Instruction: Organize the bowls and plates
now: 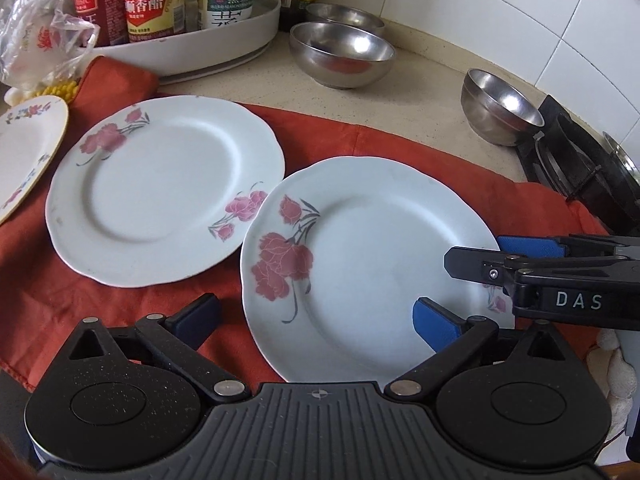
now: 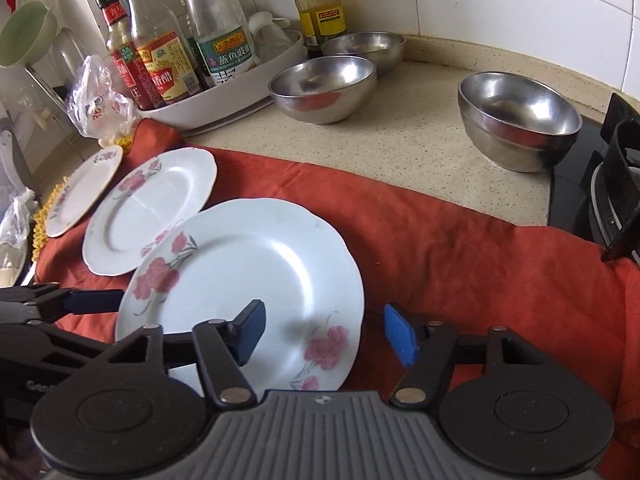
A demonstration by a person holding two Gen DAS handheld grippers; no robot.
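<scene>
On the red cloth (image 2: 440,240) spread over the desk (image 2: 400,140), the near flowered plate (image 2: 248,272) lies with its far edge overlapping the second flowered plate (image 2: 152,208). The right hand-held gripper (image 2: 324,332) stands half open astride the near plate's right rim, pads not pressing it, and the left hand-held gripper (image 1: 316,316) gapes wide at the plate's near edge, holding nothing. Three steel bowls (image 2: 520,120) stand on the bare desk behind, near the tray of sauce bottles (image 2: 224,92).
</scene>
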